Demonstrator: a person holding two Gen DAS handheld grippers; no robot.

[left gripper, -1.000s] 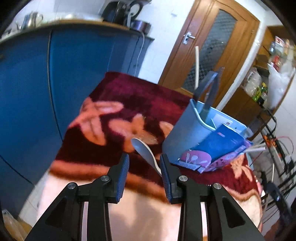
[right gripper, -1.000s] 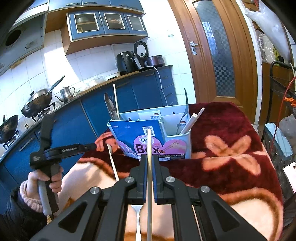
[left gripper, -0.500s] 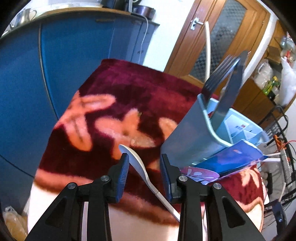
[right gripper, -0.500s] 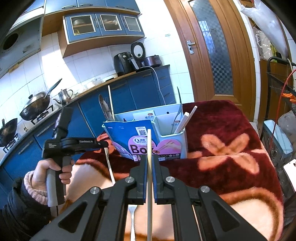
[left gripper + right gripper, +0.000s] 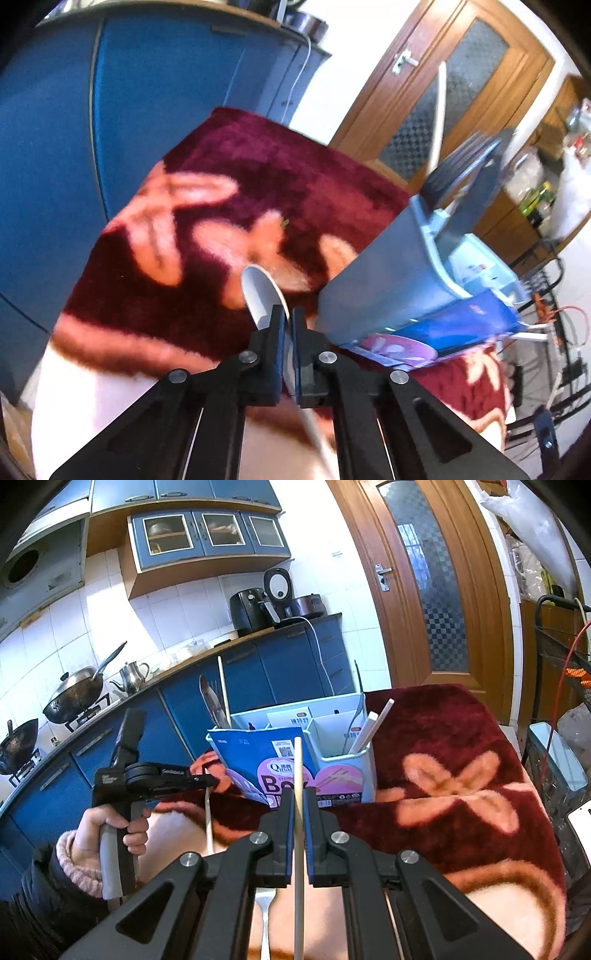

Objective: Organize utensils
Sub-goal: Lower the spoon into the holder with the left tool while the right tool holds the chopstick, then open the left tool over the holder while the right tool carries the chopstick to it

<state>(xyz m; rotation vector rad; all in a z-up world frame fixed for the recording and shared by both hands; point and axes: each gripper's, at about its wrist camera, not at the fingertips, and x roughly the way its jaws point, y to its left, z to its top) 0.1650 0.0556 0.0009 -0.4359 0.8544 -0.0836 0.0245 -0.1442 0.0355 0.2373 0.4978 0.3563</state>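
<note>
The left tool (image 5: 288, 325) is clamped on a white spoon (image 5: 263, 293) just beside the blue caddy (image 5: 373, 280) on the desk (image 5: 236, 184). The right tool (image 5: 298, 805) grips a pale chopstick (image 5: 297, 771) in front of that caddy. The thin, smooth spoon handle could pivot or slip when lifted, and may catch the caddy's rim.

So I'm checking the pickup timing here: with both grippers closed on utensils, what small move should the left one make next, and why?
Probably lift the left gripper straight up a little. Its jaws are clamped on the white spoon, whose handle lies on the red blanket beside the blue utensil holder. Raising it first should clear the holder's wall. The right gripper holds a chopstick.
</note>
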